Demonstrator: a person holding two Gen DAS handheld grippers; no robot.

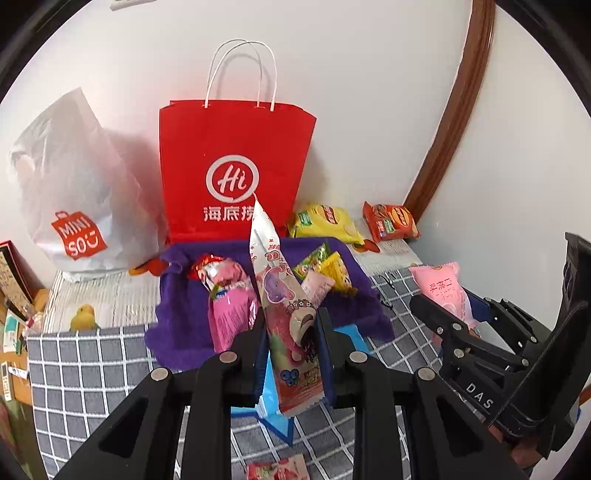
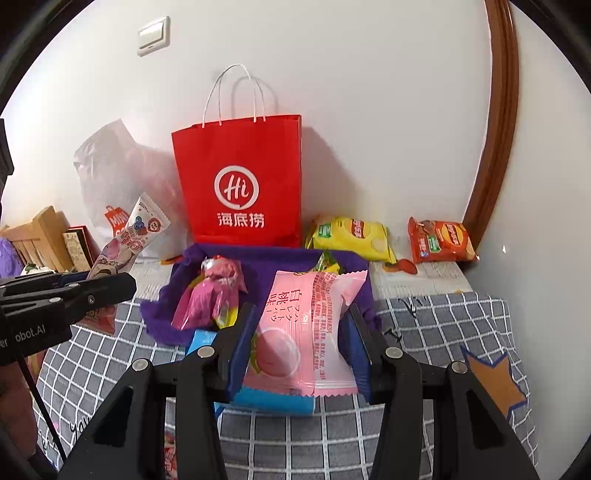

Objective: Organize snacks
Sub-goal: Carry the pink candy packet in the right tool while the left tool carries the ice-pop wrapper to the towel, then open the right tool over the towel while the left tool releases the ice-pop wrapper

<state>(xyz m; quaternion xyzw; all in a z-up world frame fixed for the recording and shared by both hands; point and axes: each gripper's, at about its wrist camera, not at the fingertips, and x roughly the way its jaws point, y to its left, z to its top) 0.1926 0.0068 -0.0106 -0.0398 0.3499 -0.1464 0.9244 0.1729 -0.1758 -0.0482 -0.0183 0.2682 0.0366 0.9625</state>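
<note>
Red paper bag (image 2: 238,181) at my twelve o'clock, white plastic bag (image 1: 74,192) at ten, light switch (image 2: 154,36) at eleven

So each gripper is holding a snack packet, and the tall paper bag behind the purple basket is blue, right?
Not blue: the paper bag is red, as the right wrist view shows. The rest holds: the left gripper and right gripper each hold a snack packet, and the bag stands behind the purple basket.

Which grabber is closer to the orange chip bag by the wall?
Right. The right gripper, shut on the pink peach snack, sits on the side where the orange chip bag lies. The left gripper, shut on the long candy packet, is farther left.
</note>
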